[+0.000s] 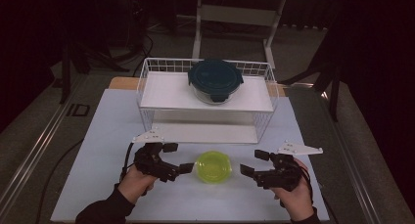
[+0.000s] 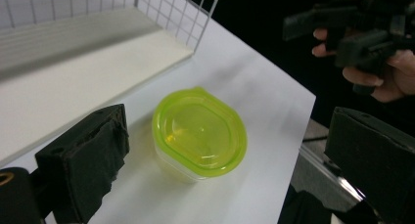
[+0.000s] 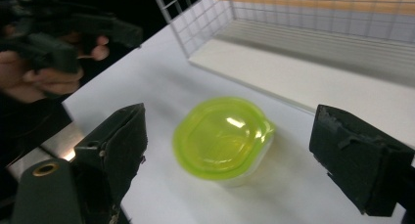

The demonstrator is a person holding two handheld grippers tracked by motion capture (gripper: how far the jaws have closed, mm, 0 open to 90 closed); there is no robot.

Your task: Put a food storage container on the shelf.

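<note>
Two hands come in at the near edge, each holding one gripper: the left gripper (image 1: 178,158) and the right gripper (image 1: 254,162), both with jaws spread wide and empty. Between them, touching neither, one small yellow-green lidded container (image 1: 214,166) sits on the white table (image 1: 107,131). Beyond it stands one white wire rack (image 1: 147,82) with two shelves; one dark-lidded glass container (image 1: 215,80) rests on the upper shelf.
</note>
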